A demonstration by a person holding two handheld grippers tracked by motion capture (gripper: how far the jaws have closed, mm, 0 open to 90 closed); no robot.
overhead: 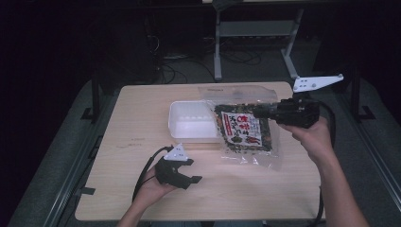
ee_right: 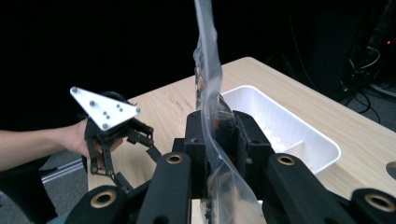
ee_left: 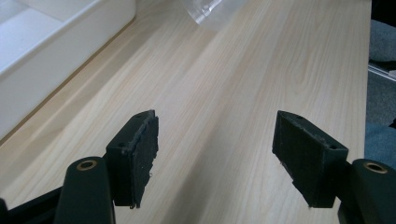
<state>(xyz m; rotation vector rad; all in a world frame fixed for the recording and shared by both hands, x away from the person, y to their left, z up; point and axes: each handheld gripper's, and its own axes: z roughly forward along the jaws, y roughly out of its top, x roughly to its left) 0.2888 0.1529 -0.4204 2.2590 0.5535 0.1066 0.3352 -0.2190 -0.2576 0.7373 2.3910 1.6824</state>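
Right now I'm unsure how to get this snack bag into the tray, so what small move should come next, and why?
Probably carry the snack bag leftward over the white tray. The right gripper is clamped on the bag's edge and holds it up beside the tray, partly over its right rim. The left gripper is open over bare table.

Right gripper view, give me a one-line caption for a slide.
Right gripper clamps a clear snack bag above the white tray; left gripper waits open beyond.

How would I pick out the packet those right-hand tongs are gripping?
Start at the wooden table and find the white tray near its middle. Just right of it, the right tongs pinch a clear plastic bag, its red-and-white label over dark green contents.
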